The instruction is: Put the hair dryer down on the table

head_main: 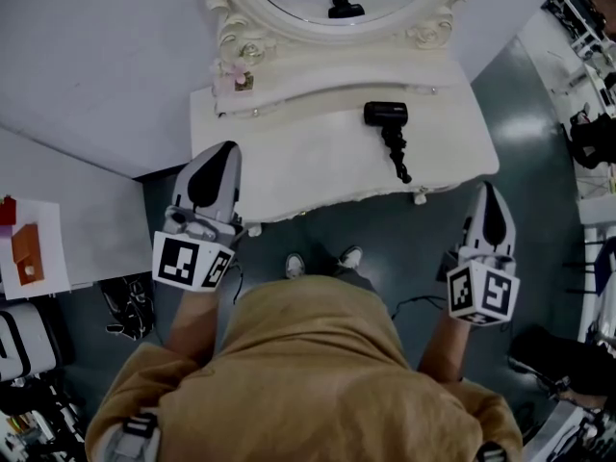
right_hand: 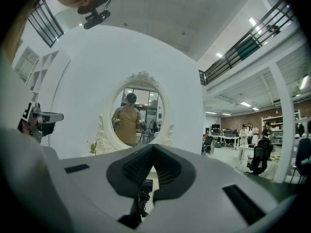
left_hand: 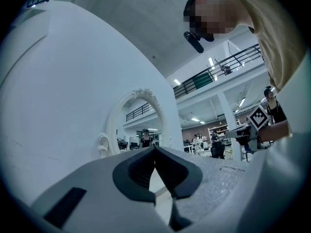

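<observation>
- Hair dryer (head_main: 386, 115) lies on the white dressing table (head_main: 289, 166), upper centre, its cord (head_main: 396, 154) trailing toward the front edge.
- Left gripper (head_main: 225, 148), lower left: jaws together, holding nothing.
- Right gripper (head_main: 488, 190), lower right: the same.
- Mirror (head_main: 327, 29) is cut off by the top edge.

you hold two tongs, the left tongs (head_main: 229, 148) and the right tongs (head_main: 486, 189). before you: one white counter (head_main: 308, 157), one oval mirror (head_main: 318, 6), one black hair dryer (head_main: 386, 114). you wear two shoes (head_main: 295, 264).
</observation>
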Demonstrator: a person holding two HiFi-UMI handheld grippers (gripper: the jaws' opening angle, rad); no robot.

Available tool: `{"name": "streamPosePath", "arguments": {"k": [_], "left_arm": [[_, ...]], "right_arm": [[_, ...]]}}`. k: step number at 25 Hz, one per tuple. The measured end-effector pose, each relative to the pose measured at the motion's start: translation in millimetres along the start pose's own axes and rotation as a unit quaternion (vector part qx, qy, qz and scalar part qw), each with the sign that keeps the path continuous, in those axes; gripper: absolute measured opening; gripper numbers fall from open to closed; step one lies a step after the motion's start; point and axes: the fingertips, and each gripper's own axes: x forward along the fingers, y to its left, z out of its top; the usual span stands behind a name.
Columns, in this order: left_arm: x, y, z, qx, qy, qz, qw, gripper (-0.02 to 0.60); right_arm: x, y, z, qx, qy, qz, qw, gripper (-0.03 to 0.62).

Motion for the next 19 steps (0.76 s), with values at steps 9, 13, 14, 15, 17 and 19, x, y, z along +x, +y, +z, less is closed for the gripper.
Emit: {"name": "streamPosePath", "arguments": {"k": [9, 13, 14, 15, 17, 19], "left_arm": [[0, -1, -4, -0.009, -0.001, -0.012, 0.9999, 0.003], [2, -1, -6, -0.013, -0.001, -0.017, 0.9998, 0.004], [3, -1, -6, -0.013, -0.001, -0.018, 0.9998, 0.004], [3, 0, -6, -0.013, -0.001, -0.019, 0.9997, 0.003], [3, 1, -6, -0.014, -0.002, -0.02, 0.9997, 0.003], [4, 3, -7, -0.014, -0.001, -0.021, 0.9997, 0.003]], "right_arm": [[-10, 2, 1, -0.004, 0.004, -0.01, 1.0, 0.003], [-12, 2, 1, -0.005, 0.005, -0.015, 1.0, 0.003], [-12, 3, 1, -0.005, 0.005, -0.016, 1.0, 0.003], [-11, 3, 1, -0.006, 0.005, -0.016, 1.0, 0.003], [-11, 4, 1, -0.008, 0.005, -0.015, 1.0, 0.003], [-11, 5, 0, -0.008, 0.004, -0.015, 1.0, 0.003]]}}
